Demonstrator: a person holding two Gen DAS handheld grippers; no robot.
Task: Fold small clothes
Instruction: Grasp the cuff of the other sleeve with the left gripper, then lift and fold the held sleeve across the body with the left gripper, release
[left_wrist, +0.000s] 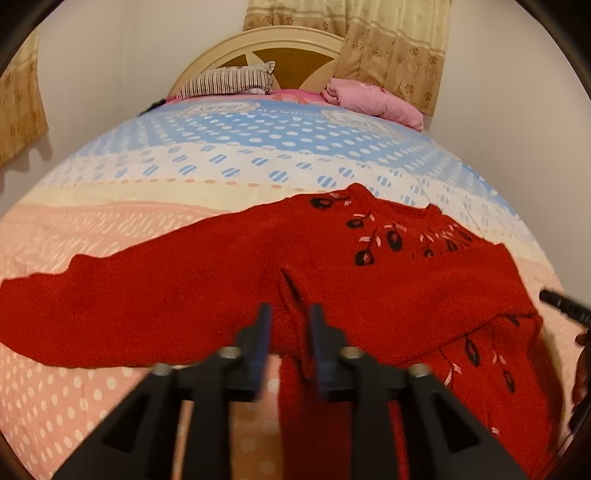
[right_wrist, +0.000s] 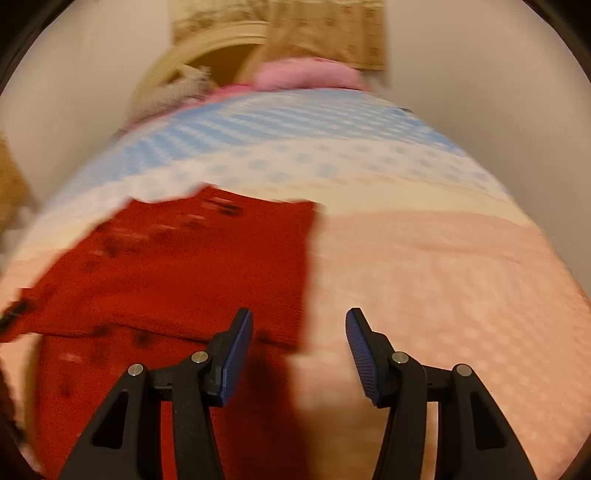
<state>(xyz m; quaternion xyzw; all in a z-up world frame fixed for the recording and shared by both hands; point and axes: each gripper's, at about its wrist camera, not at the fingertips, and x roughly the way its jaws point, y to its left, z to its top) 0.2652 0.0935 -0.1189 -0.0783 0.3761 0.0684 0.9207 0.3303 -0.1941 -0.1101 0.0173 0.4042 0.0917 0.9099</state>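
Left gripper (left_wrist: 288, 314): jaws stand a little apart, blue pads clear of each other, and a raised ridge of the red sweater (left_wrist: 229, 280) runs up into the gap. Whether the pads press on that ridge, I cannot tell; the fingers are blurred. Fingertips point down over the near middle of the garment.

Right gripper (right_wrist: 299, 325): jaws stand moderately wide with nothing between them. Its left finger (right_wrist: 238, 343) hangs over the sweater's right edge, its right finger (right_wrist: 360, 347) over bare bedspread (right_wrist: 443, 266). The right wrist view is smeared by motion, so fine detail is lost.

Sweater: lies on the near half of the bed, spread wide across the pink dotted part of the bedspread. One sleeve stretches out flat to the left in the left wrist view. Dark flower stitching with pale leaves (left_wrist: 369, 240) runs down the right side, towards the far edge. A fold crosses the body, leaving one layer lying on another on the right, and a strip of the knit hangs towards the near edge.

Far end of the bed: striped pillow (left_wrist: 229, 79) on the left, pink pillow (left_wrist: 373, 99) on the right, both against the curved headboard (left_wrist: 266, 44). Patterned curtain (left_wrist: 399, 48) hangs behind.

Black tip of the other tool (left_wrist: 565, 306) shows at the right edge of the left wrist view, just beside the sweater.
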